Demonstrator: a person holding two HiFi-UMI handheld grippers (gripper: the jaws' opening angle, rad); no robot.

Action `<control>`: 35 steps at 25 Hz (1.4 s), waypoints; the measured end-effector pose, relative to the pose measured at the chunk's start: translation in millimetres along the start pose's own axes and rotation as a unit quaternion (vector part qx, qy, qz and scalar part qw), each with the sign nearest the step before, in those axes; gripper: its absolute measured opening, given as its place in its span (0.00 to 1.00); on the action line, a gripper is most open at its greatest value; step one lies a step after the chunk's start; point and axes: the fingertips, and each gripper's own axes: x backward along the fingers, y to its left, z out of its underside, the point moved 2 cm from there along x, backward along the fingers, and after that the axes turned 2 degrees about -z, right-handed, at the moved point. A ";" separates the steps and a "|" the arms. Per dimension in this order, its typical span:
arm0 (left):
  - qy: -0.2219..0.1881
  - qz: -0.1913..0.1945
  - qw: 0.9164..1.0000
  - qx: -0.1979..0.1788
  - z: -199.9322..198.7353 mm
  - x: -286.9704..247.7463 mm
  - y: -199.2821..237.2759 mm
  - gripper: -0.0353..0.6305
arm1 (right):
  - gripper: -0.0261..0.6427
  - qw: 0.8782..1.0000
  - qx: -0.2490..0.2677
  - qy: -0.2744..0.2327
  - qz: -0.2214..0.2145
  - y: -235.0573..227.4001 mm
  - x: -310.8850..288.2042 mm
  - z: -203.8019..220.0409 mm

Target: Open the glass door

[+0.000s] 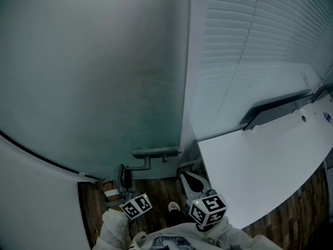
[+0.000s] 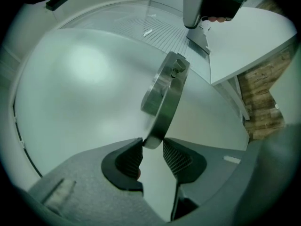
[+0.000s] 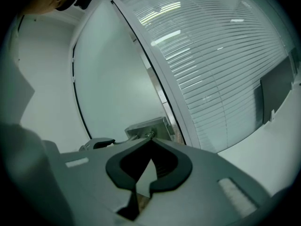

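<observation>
Gripping is under way: your left gripper (image 2: pixel 153 144) seems to pinch the tip of the brushed-metal lever handle (image 2: pixel 165 95) on the frosted glass door (image 1: pixel 104 77), which sits shut. Turning and swinging remain. Your right gripper (image 3: pixel 149 142) waits empty, jaws pressed together.

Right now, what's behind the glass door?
The door is frosted, so only a blurry grey-green glow comes through. Whatever is behind it stays hidden. On this side you can see its metal handle, and the left tongs pinch its tip.

Frosted glass door (image 1: pixel 99 82) stands closed, steel handle (image 1: pixel 155 152) at edge.
</observation>
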 end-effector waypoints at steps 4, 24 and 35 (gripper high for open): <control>0.021 0.002 0.998 0.059 29.0 34.9 -6.6 0.22 | 0.04 1.000 0.010 -0.007 0.013 17.5 29.0 17.9; -0.039 0.068 0.930 0.360 116.9 398.6 -25.0 0.06 | 0.04 0.995 0.082 -0.047 0.045 238.6 267.4 132.1; -0.069 0.060 0.906 0.414 93.8 467.9 -9.5 0.06 | 0.04 0.995 0.098 -0.031 0.012 270.3 317.7 156.7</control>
